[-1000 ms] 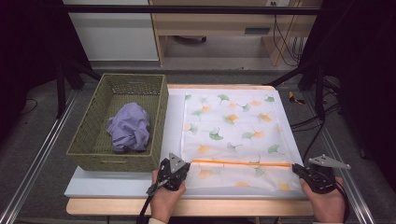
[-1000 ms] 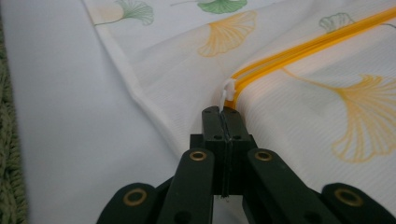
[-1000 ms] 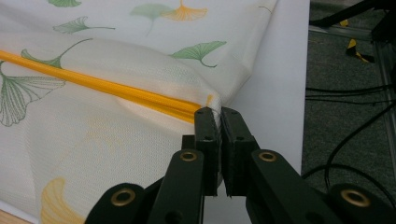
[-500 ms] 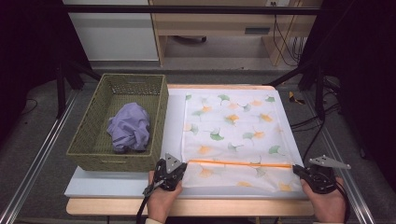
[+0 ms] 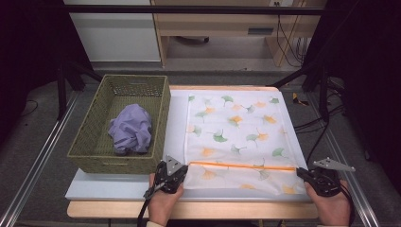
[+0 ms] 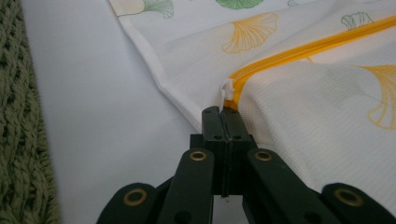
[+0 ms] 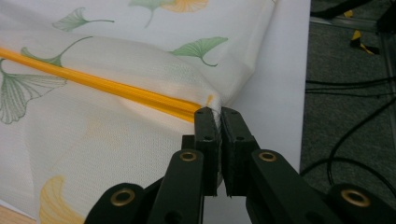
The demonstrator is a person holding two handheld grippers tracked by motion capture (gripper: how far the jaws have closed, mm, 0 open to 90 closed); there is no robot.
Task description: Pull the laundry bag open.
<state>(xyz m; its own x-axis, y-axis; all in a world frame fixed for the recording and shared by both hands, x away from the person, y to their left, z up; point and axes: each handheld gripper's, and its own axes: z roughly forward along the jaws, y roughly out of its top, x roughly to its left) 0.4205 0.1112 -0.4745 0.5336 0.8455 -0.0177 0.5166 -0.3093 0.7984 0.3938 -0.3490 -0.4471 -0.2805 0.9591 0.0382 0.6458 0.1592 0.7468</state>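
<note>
Your left gripper (image 5: 181, 171) is clamped on the zipper pull (image 6: 227, 92) at the laundry bag's (image 5: 236, 132) 7 o'clock corner. Your right gripper (image 5: 302, 172) pinches the bag's fabric at the zipper's (image 5: 242, 165) 4 o'clock end, with the bag lying flat on the table (image 5: 118, 187).

No legible text, labels, brand marks or numbers in any view. The laundry bag (image 5: 236, 137) carries only a ginkgo-leaf print; the wicker basket (image 5: 90, 149) and worktop (image 5: 118, 182) are unmarked.
</note>
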